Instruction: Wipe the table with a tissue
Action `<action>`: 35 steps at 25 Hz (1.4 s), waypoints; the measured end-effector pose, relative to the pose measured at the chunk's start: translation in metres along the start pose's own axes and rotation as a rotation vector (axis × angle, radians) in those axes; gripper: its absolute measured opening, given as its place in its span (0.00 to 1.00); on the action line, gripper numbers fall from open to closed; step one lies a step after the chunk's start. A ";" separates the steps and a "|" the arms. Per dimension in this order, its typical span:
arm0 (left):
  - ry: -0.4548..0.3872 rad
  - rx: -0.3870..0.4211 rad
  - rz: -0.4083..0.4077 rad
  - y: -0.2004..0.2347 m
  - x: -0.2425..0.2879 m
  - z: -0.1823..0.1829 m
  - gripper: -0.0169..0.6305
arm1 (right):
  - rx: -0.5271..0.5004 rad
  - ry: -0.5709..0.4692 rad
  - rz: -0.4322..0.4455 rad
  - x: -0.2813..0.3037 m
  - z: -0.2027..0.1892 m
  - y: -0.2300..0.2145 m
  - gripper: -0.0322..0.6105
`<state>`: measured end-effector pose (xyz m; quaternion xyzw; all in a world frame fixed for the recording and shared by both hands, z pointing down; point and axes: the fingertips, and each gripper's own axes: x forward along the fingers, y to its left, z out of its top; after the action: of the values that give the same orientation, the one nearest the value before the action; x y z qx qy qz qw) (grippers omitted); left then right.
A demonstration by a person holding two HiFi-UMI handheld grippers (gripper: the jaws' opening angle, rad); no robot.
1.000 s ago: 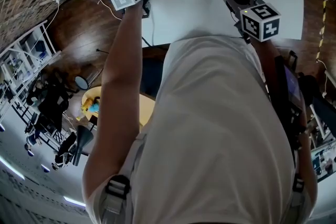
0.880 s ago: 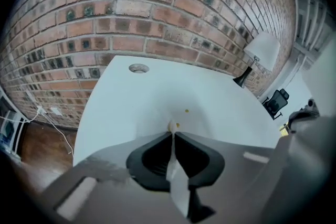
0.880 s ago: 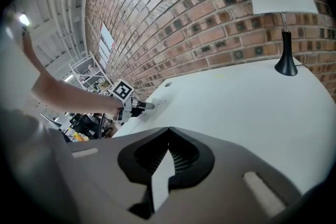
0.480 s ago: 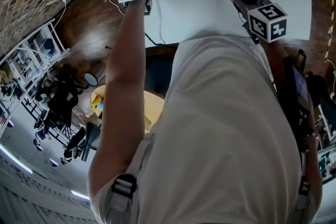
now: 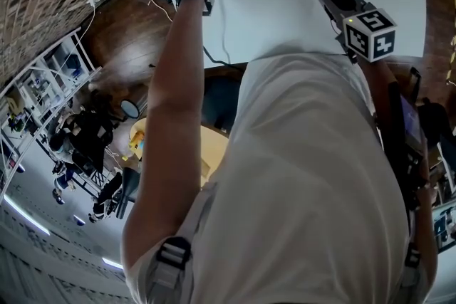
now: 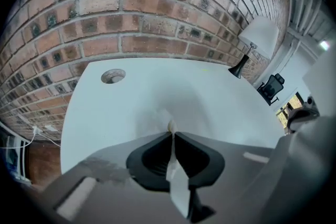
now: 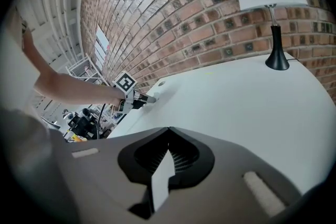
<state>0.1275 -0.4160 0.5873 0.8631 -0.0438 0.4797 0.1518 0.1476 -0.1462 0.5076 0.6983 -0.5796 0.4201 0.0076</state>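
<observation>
Tissue (image 6: 167,122) is pinched at the tip of our left tongs (image 6: 171,135), which are shut tight on it. They hold it low against the white desk (image 6: 226,102) at the centre of the left gripper view, ready, we judge, to drag across the surface. Our right tongs (image 7: 168,132) are closed on nothing, idle above the desk at the upper right of the head view. We see no containers.

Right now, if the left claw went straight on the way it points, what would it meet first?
Bare white table, most likely: the left claw, shut on the tissue, angles down at it. The hole lies left of that line. Past the far edge comes the brick wall, depth unclear.
</observation>
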 end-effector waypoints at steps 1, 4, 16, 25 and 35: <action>0.005 0.013 0.000 -0.003 0.002 0.002 0.06 | 0.004 -0.002 -0.002 -0.002 -0.001 -0.002 0.06; 0.024 0.036 -0.029 -0.015 0.012 0.010 0.06 | 0.016 -0.002 -0.010 -0.006 -0.006 -0.008 0.06; -0.004 0.285 -0.335 -0.170 0.032 0.018 0.06 | 0.005 -0.059 -0.050 -0.021 0.004 -0.027 0.06; -0.364 0.199 -0.568 -0.219 -0.060 -0.008 0.06 | -0.002 -0.129 -0.129 -0.031 0.007 -0.009 0.06; -0.449 0.158 -0.595 -0.224 -0.105 -0.066 0.06 | -0.037 -0.178 -0.114 -0.052 -0.011 0.040 0.06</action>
<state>0.0669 -0.1904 0.4827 0.9307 0.2136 0.2152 0.2043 0.1100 -0.1118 0.4650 0.7645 -0.5449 0.3443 -0.0071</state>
